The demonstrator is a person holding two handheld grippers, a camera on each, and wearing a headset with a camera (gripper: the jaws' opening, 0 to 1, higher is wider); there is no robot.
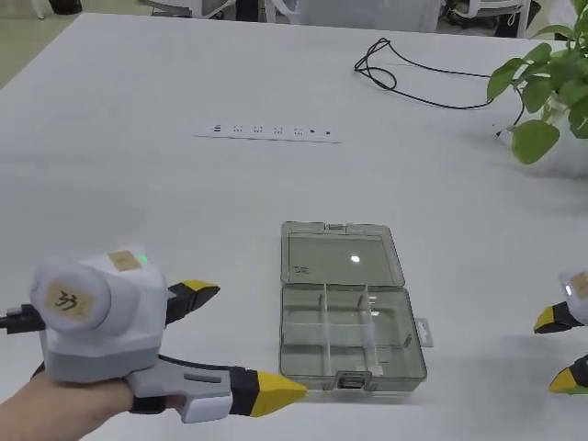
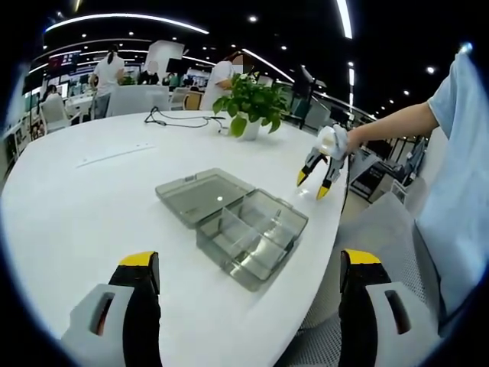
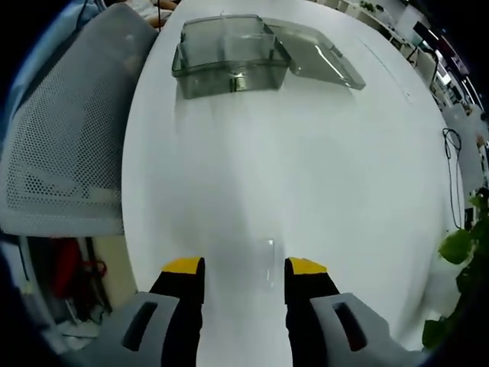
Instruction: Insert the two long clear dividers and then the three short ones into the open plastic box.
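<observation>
On the white table point(image 1: 138, 184), the open smoky plastic box point(image 1: 354, 367) holds some clear dividers point(image 1: 323, 322) (count unclear); left gripper point(image 1: 257, 340) gapes empty, right gripper point(image 3: 244, 265), also open, straddles a loose clear strip point(image 3: 270, 264).

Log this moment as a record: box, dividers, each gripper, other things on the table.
box: clear plastic box, lid lying open
dividers: some stand inside the box; number unclear
left gripper: open, empty, beside the box
right gripper: open, a small clear piece lies between its jaws on the table
other: power strip, black cable, potted plant
</observation>
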